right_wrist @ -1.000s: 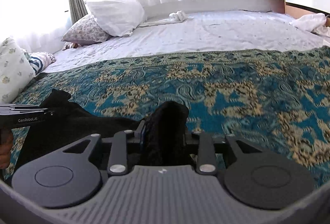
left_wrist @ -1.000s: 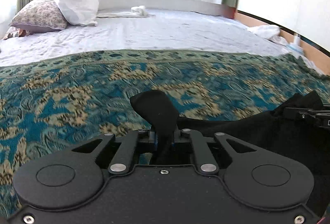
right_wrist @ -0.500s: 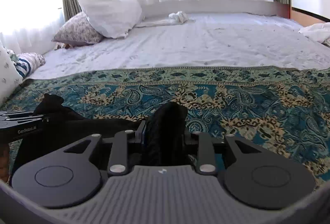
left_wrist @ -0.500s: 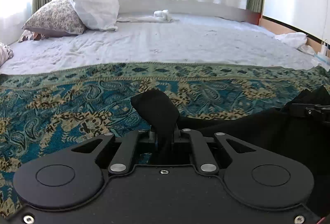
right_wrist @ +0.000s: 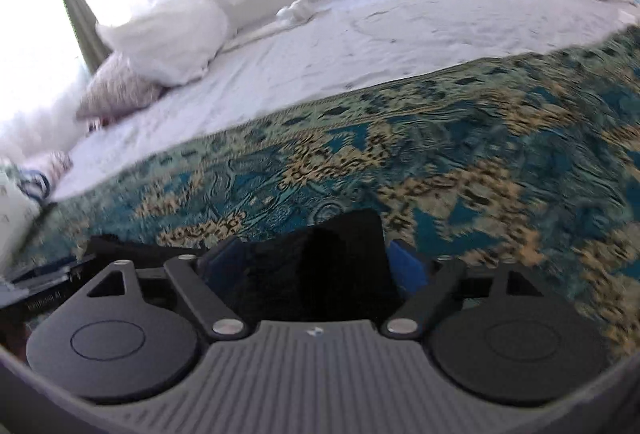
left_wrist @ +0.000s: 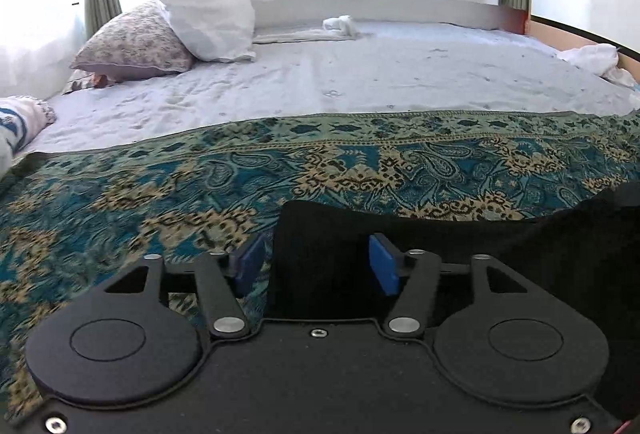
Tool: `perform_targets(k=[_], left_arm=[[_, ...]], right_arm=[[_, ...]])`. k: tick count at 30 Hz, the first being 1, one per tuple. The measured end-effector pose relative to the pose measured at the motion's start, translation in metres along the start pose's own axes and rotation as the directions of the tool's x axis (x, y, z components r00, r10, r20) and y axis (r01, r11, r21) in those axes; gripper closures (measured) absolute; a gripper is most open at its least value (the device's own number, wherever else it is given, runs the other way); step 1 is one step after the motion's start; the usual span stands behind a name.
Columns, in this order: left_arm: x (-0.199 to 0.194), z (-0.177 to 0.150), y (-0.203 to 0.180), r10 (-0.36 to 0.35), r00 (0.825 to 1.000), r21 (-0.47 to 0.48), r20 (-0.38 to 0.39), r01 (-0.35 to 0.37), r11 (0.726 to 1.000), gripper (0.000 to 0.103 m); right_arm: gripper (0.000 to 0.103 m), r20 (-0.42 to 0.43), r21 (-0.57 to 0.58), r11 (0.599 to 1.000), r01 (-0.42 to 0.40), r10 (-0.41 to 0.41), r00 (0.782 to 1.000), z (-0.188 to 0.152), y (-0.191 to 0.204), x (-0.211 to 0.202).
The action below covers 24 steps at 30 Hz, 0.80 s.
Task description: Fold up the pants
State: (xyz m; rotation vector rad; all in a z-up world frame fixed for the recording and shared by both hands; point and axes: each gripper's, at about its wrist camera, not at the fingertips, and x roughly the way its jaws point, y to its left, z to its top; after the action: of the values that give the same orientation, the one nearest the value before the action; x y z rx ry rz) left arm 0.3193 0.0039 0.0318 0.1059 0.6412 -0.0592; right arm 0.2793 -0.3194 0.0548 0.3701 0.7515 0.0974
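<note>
The black pants (left_wrist: 460,246) lie on a teal and tan patterned blanket (left_wrist: 160,186) on the bed. In the left wrist view my left gripper (left_wrist: 316,262) is open, its blue pads (left_wrist: 382,266) spread to either side of a corner of the pants that lies between them. In the right wrist view my right gripper (right_wrist: 316,258) is open too, with the black cloth (right_wrist: 320,266) loose between its blue pads (right_wrist: 408,262). The pants stretch between the two grippers. The left gripper's body (right_wrist: 40,278) shows at the far left of the right wrist view.
Beyond the blanket is a pale sheet (left_wrist: 360,74). A white pillow (left_wrist: 204,14) and a floral pillow (left_wrist: 132,42) lie at the back left. A small white cloth (left_wrist: 340,26) sits by the headboard. White fabric (left_wrist: 592,58) is at the right edge. Curtains hang behind.
Both grippers were shut on the black pants; now both are open and the cloth rests loose between the pads. The right wrist view has tilted and blurred with motion.
</note>
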Motion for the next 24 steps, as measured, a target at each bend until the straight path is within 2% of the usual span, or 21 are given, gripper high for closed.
perform_targets(k=[3, 7, 8, 11, 13, 15, 18, 21, 24], left_arm=[[-0.023, -0.007, 0.002, -0.025, 1.0, -0.03, -0.003, 0.025, 0.999, 0.036], [-0.06, -0.03, -0.001, -0.067, 0.998, -0.034, 0.003, 0.067, 0.997, 0.03], [-0.068, -0.035, -0.001, -0.068, 0.998, -0.033, 0.006, 0.068, 0.997, 0.028], [-0.087, -0.058, -0.003, -0.068, 0.998, -0.027, 0.008, 0.068, 0.997, 0.027], [-0.09, -0.074, -0.007, -0.05, 0.999, -0.005, -0.014, 0.05, 0.999, 0.026], [-0.087, -0.088, -0.01, -0.026, 0.999, 0.001, -0.038, 0.026, 1.0, 0.026], [-0.088, -0.104, -0.008, -0.048, 0.999, -0.044, -0.002, 0.048, 0.998, 0.023], [-0.092, -0.1, -0.004, -0.048, 0.998, -0.093, -0.03, 0.045, 0.995, 0.023], [-0.102, -0.099, -0.005, -0.052, 0.998, -0.083, -0.033, 0.049, 0.995, 0.021]], right_arm=[[0.012, -0.004, 0.019, 1.0, 0.025, -0.025, 1.0, -0.011, -0.011, -0.025], [0.012, -0.045, -0.043, 0.998, 0.056, -0.058, 0.997, -0.037, -0.007, -0.047], [0.012, -0.053, -0.059, 0.997, 0.053, -0.056, 0.997, -0.046, -0.005, -0.053], [0.023, -0.062, -0.134, 0.987, 0.084, -0.093, 0.994, -0.069, 0.006, -0.06], [0.023, -0.032, -0.199, 0.972, 0.127, -0.136, 0.99, -0.083, 0.013, -0.06], [0.019, -0.002, -0.22, 0.962, 0.16, -0.164, 0.986, -0.088, 0.014, -0.06], [0.011, 0.004, -0.175, 0.97, 0.17, -0.172, 0.985, -0.088, 0.007, -0.055], [0.011, 0.01, -0.109, 0.98, 0.167, -0.167, 0.986, -0.088, 0.002, -0.062], [0.011, 0.063, -0.088, 0.978, 0.191, -0.186, 0.98, -0.095, 0.009, -0.078]])
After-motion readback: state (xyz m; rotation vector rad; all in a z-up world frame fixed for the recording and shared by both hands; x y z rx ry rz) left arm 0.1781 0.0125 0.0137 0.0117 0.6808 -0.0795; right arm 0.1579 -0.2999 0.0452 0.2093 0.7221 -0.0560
